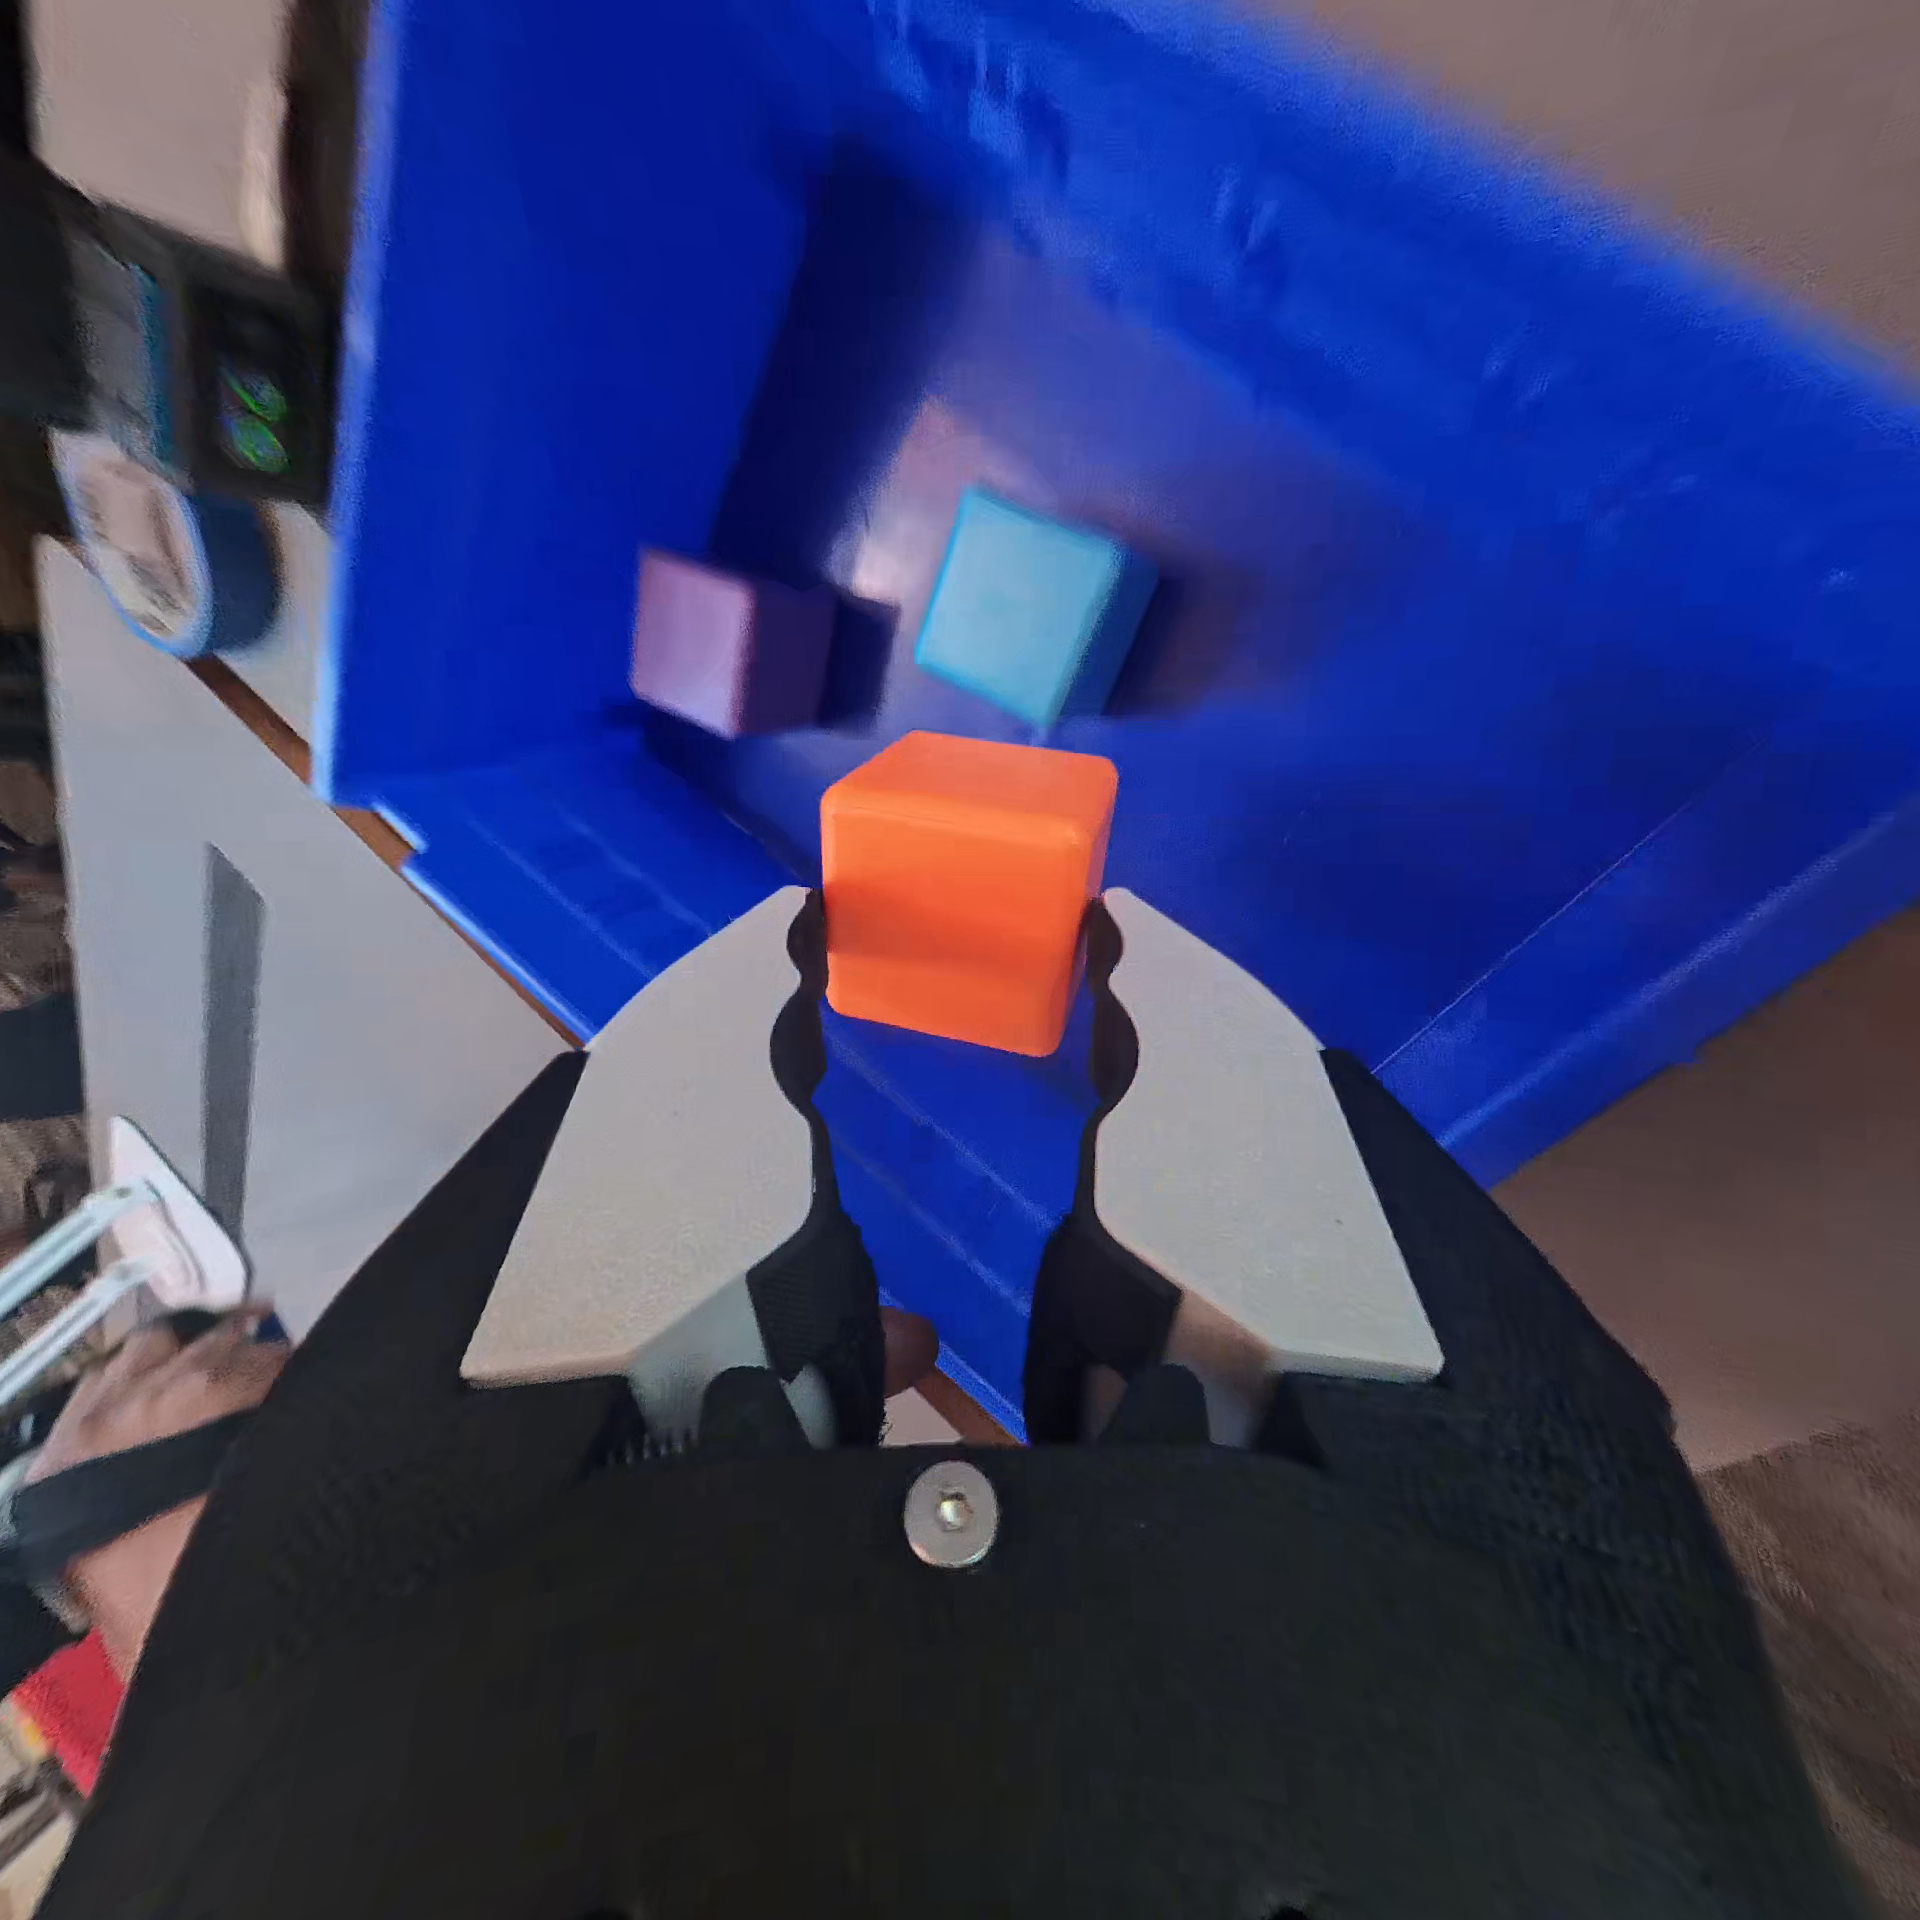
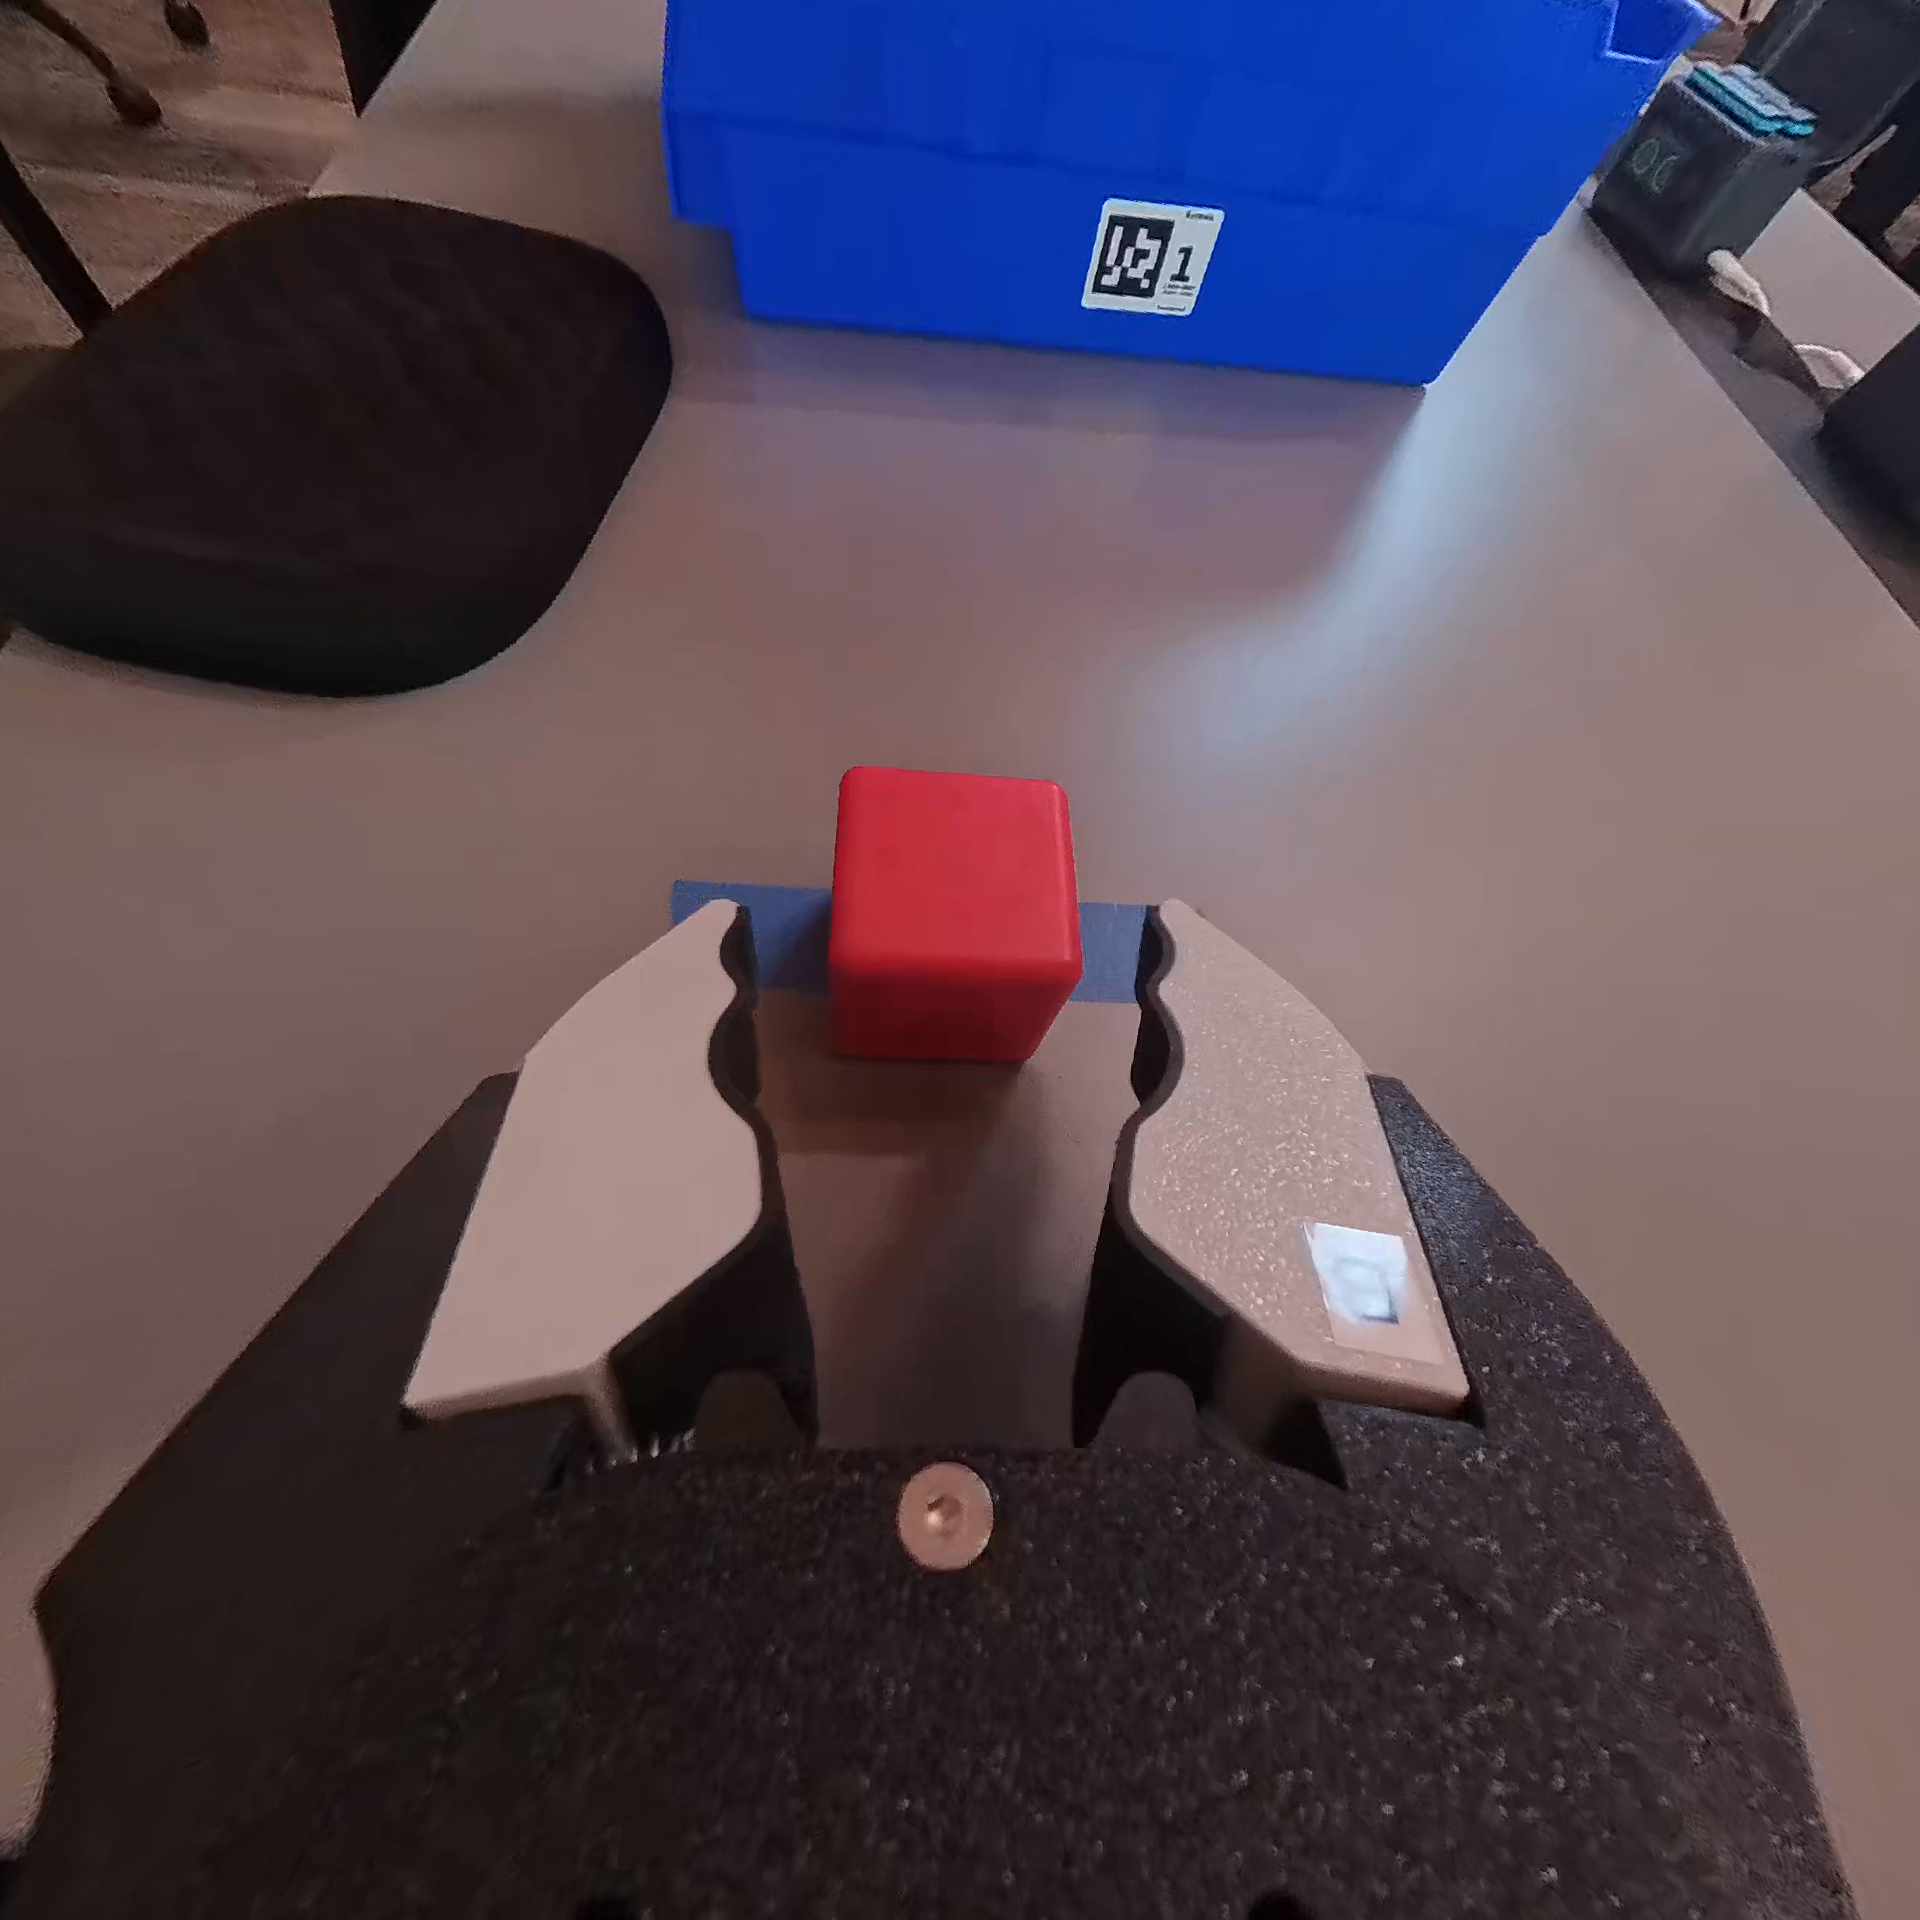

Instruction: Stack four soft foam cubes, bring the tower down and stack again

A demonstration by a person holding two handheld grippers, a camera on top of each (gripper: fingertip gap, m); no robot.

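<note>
In the right wrist view, the right hand-held gripper stands open and empty, its fingers spread either side of the red cube without touching it. That cube sits upright on the table, square to the fingers and dead ahead between their tips, resting over a strip of blue tape that runs crosswise beneath it. It looks like the base of the tower, so the next cube has to come down squarely on its top face. Farther off on the same table stands the blue bin, with a tag on its near wall, and a dark chair seat lies off to the left. In the left wrist view, the left hand-held gripper is closed on the orange cube, pinching its two side faces near the fingertips and holding it in the air over the near edge of the bin. Beyond it, on the bin's floor, lie the purple cube and the light blue cube, apart from each other, the blue one turned askew. The picture is blurred, so the finer details are unclear. Judging by this, the left side carries the next piece, and its move is from the bin towards the red cube.
</note>
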